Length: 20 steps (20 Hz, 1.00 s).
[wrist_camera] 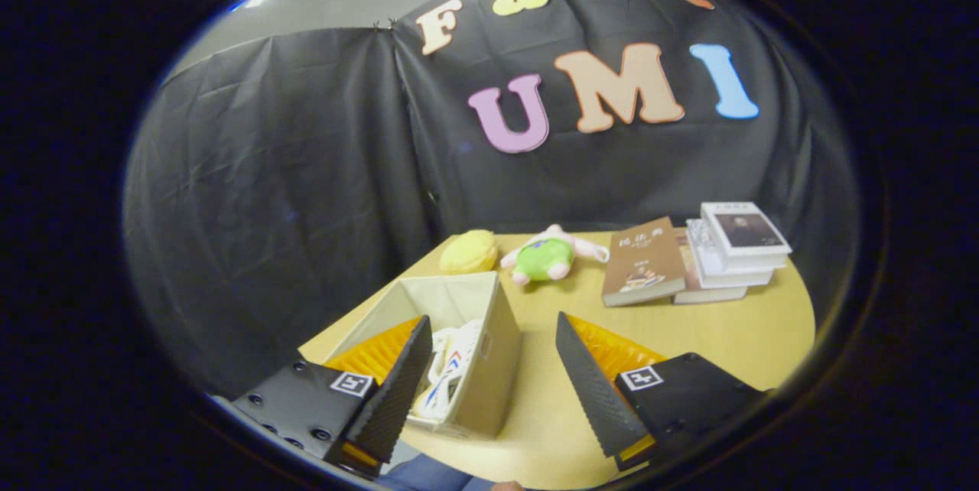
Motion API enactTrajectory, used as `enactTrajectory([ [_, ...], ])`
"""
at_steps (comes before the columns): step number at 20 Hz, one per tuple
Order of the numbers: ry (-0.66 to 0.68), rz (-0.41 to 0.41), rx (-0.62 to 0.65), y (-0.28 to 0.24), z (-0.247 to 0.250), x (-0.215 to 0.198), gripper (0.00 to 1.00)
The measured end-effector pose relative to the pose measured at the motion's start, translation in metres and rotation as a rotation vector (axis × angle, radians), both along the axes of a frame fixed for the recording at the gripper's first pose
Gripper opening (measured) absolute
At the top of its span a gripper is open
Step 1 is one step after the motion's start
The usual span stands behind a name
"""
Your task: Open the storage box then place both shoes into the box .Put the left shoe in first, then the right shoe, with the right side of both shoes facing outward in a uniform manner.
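Note:
A beige fabric storage box (496, 353) stands open on the wooden table, partly between my fingers and just ahead of the left one. Inside it lies a white shoe (451, 369) with blue and red marks and white laces; I cannot tell whether a second shoe is under it. My gripper (489, 330) hovers above the box's near right corner, wide open, with nothing held between its fingers. The left finger covers part of the box's inside.
Beyond the box, at the table's back, lie a yellow plush (469, 251) and a green-and-pink plush toy (547, 256). A brown book (642, 261) and a stack of white books (730, 250) sit at the back right. Bare table (734, 330) lies right of the box.

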<state>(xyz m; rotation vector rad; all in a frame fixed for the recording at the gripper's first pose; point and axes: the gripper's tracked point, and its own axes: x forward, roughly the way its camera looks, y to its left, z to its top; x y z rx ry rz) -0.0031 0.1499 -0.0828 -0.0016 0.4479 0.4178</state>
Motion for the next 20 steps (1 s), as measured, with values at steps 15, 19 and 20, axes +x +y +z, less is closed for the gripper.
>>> enactTrajectory([
  [15,-0.404,-0.186,-0.03,-0.059,0.065,0.018,1.0],
  [19,-0.411,-0.197,-0.029,-0.06,0.063,0.017,1.0],
  [20,-0.411,-0.197,-0.032,-0.06,0.062,0.017,1.0],
])
